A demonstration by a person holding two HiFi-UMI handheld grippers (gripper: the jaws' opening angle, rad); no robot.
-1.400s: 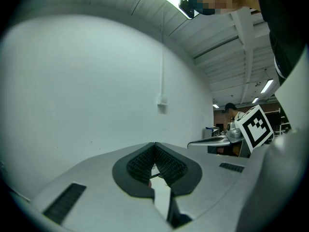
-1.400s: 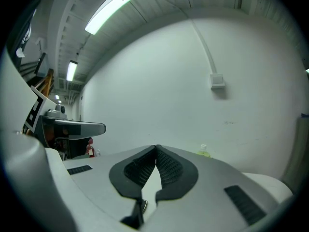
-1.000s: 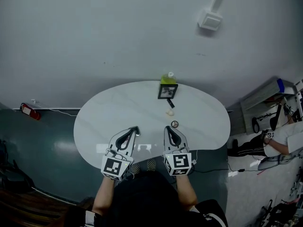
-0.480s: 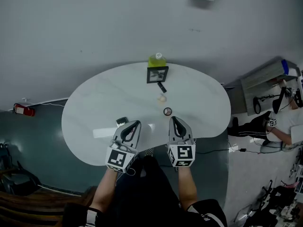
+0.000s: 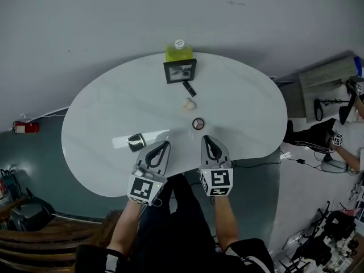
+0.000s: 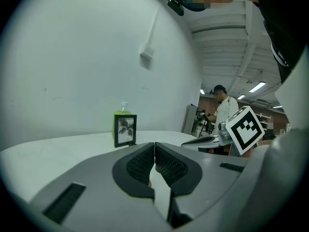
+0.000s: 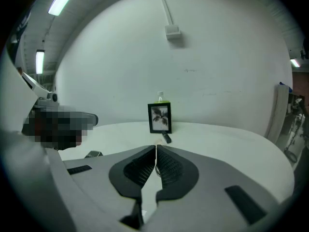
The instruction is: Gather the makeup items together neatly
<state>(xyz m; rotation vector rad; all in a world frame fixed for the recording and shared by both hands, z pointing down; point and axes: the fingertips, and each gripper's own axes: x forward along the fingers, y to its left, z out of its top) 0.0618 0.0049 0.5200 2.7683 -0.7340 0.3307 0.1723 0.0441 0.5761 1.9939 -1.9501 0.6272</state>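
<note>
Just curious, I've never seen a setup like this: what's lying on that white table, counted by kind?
Green bottle: 1
Picture frame: 1
Small black tube: 1
Cream puff: 1
Small round pot: 1
Dark case: 1
Total: 6

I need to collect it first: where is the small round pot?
Head view: the small round pot lies on the white table, just ahead of the right tool.

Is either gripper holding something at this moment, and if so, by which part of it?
Nothing is held: the left gripper and the right gripper both have their jaws together, empty.
</note>
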